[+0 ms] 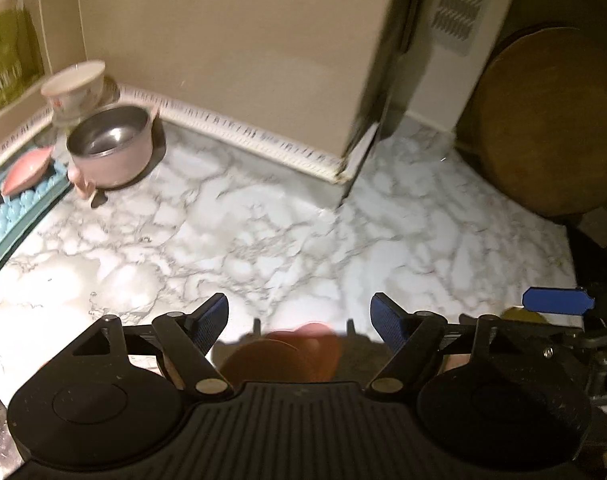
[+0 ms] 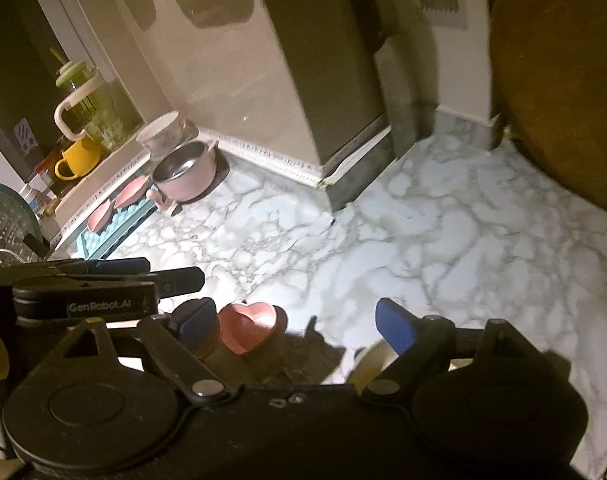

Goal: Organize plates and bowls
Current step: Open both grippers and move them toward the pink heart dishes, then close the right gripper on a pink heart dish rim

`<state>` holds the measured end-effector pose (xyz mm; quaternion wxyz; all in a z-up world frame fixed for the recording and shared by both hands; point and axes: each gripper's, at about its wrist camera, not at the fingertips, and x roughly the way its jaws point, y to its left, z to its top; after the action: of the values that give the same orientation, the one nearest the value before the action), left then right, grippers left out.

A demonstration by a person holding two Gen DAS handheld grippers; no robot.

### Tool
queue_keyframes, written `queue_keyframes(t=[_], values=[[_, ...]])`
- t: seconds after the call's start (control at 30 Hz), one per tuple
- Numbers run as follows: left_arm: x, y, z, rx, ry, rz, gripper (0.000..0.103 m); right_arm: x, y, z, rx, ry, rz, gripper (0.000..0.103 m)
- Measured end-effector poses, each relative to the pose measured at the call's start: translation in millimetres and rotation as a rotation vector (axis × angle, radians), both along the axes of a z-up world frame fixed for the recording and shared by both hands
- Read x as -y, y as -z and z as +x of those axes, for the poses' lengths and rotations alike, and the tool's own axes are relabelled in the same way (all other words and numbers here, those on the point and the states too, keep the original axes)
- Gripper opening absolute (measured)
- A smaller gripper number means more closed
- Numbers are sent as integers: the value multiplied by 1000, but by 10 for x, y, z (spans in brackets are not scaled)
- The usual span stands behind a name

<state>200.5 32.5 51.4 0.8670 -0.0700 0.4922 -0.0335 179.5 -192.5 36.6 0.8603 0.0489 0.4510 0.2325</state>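
Observation:
A pink heart-shaped dish lies on the marble counter just ahead of my right gripper, which is open and empty. It shows blurred below my left gripper, also open and empty. A pink pot with a steel inside stands at the back left, with a floral white bowl behind it. Two pink dishes stand on a blue drying rack. The pot, the bowl and the rack also show in the right wrist view.
A round wooden board leans at the back right. A beige wall corner juts onto the counter. A yellow mug and a green jug stand on a ledge at the left. The left gripper's body sits beside my right one.

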Motion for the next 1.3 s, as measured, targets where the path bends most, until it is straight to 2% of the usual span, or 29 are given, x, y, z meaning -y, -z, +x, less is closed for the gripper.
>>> queue_keyframes(t=[0.17, 0.33, 0.47, 0.6, 0.77, 0.83, 1.0, 1.13, 1.27, 1.3], values=[[-198, 242, 301, -107, -27, -18, 78, -206, 233, 288, -96, -29, -20, 86], [-291, 443, 532, -211, 26, -41, 78, -375, 457, 513, -196, -53, -36, 84], [-343, 576, 647, -246, 63, -25, 78, -491, 579, 641, -250, -85, -36, 79], [-435, 717, 728, -294, 74, -43, 77, -604, 731, 745, -310, -103, -47, 72], [-500, 839, 771, -333, 110, -46, 76, -724, 903, 854, -371, -126, -74, 65], [-521, 870, 798, -333, 127, -50, 69, -770, 965, 887, -390, -141, -88, 59], [-556, 907, 843, -338, 143, -75, 66, -870, 1112, 933, -431, -173, -122, 50], [-557, 932, 863, -348, 177, -94, 61, -949, 1211, 949, -458, -195, -150, 38], [-575, 950, 878, -356, 193, -120, 57, -975, 1258, 971, -470, -196, -157, 35], [-576, 950, 879, -357, 197, -125, 55, -985, 1259, 975, -475, -201, -158, 32]])
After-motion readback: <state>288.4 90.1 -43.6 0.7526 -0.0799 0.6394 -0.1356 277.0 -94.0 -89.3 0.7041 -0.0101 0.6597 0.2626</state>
